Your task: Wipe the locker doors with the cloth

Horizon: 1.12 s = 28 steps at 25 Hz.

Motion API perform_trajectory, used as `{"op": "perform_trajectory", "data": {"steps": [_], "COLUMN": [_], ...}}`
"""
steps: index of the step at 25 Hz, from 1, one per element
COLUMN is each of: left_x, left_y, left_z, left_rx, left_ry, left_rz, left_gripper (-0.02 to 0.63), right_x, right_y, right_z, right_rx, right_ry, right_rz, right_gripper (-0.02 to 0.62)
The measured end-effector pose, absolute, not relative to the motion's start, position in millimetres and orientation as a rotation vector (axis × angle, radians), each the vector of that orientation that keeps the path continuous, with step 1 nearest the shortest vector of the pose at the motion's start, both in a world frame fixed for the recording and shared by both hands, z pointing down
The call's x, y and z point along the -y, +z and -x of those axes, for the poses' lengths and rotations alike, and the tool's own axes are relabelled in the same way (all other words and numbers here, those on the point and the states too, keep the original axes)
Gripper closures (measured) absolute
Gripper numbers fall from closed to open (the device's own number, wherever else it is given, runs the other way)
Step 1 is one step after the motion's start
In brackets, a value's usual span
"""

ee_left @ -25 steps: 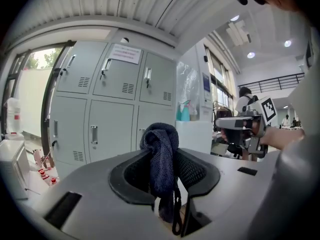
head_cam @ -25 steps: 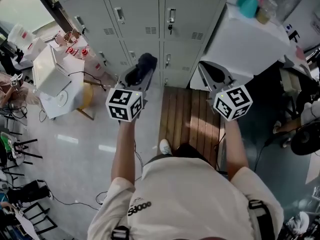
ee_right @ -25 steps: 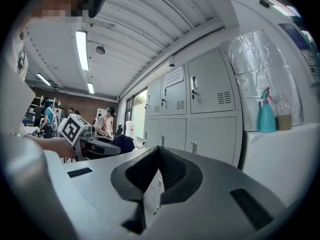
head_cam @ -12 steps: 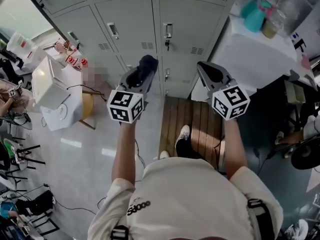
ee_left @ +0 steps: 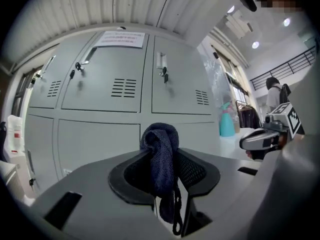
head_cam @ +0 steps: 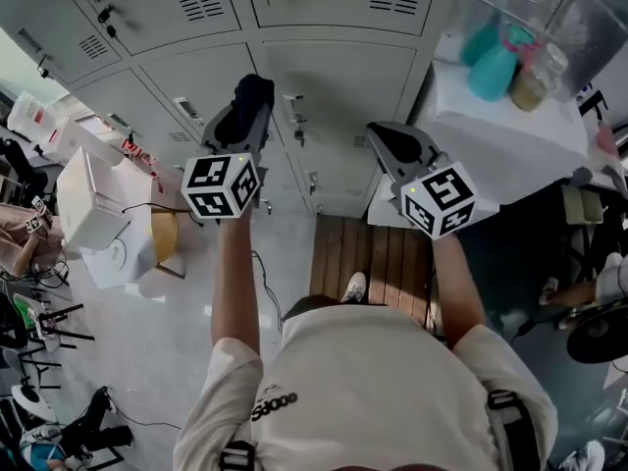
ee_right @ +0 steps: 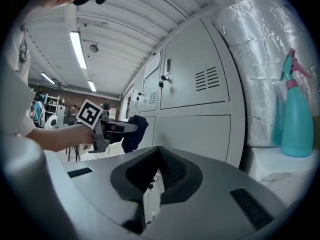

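A bank of grey locker doors [head_cam: 334, 77] fills the top of the head view, and also shows as locker doors [ee_left: 100, 89] and locker doors [ee_right: 195, 109] in the two gripper views. My left gripper [head_cam: 249, 104] is shut on a dark blue cloth [head_cam: 253, 94], raised close in front of a middle door. The cloth [ee_left: 161, 159] bunches up between the jaws and hangs below them. My right gripper [head_cam: 385, 143] is held beside it at about the same height, shut, with nothing between its jaws. From the right gripper view the cloth [ee_right: 134, 129] hangs near the doors.
A white-covered table [head_cam: 510, 135] with a teal spray bottle [head_cam: 491, 67] stands right of the lockers. A white box [head_cam: 88, 204] and clutter sit on the floor at left. A wooden pallet [head_cam: 378, 263] lies below the lockers. A paper sheet [ee_left: 121, 39] is stuck on an upper door.
Both grippers have risen and moved closer to the lockers. The cloth went from the bottom row of doors up to the middle row. The person stepped forward.
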<state>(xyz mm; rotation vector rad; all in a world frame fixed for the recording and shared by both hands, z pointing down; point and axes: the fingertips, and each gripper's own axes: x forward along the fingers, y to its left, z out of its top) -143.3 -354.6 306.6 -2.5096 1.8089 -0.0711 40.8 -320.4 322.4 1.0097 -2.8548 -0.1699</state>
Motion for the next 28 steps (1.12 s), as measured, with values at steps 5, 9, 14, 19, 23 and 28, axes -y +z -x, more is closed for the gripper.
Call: {"op": "perform_trajectory", "data": {"steps": [5, 9, 14, 19, 23, 28], "left_x": [404.2, 435.3, 440.0, 440.9, 439.6, 436.8], "left_y": [290.7, 283.5, 281.4, 269.3, 268.0, 267.7], "left_z": [131.3, 130.3, 122.6, 94.6, 71.0, 9.4], "left_rx": [-1.766, -1.731, -1.634, -1.515, -1.426, -1.201], "left_ry": [-0.058, -0.018, -0.175, -0.172, -0.091, -0.089], "left_rz": [2.539, 2.573, 2.543, 2.572, 2.643, 2.754], "left_gripper": [0.468, 0.469, 0.474, 0.477, 0.483, 0.488], "right_x": [350.6, 369.0, 381.4, 391.5, 390.5, 381.6], "right_y": [328.1, 323.6, 322.8, 328.3, 324.3, 330.1], "right_z": [-53.7, -58.9, -60.6, -68.2, -81.3, -105.9], "right_rx": [2.828, 2.812, 2.799, 2.764, 2.752, 2.695], "right_ry": [-0.122, -0.134, -0.114, -0.065, -0.054, -0.034], "right_rz": [-1.034, -1.079, -1.152, -1.257, -1.346, -1.429], "right_gripper": [0.591, 0.591, 0.591, 0.591, 0.591, 0.591]}}
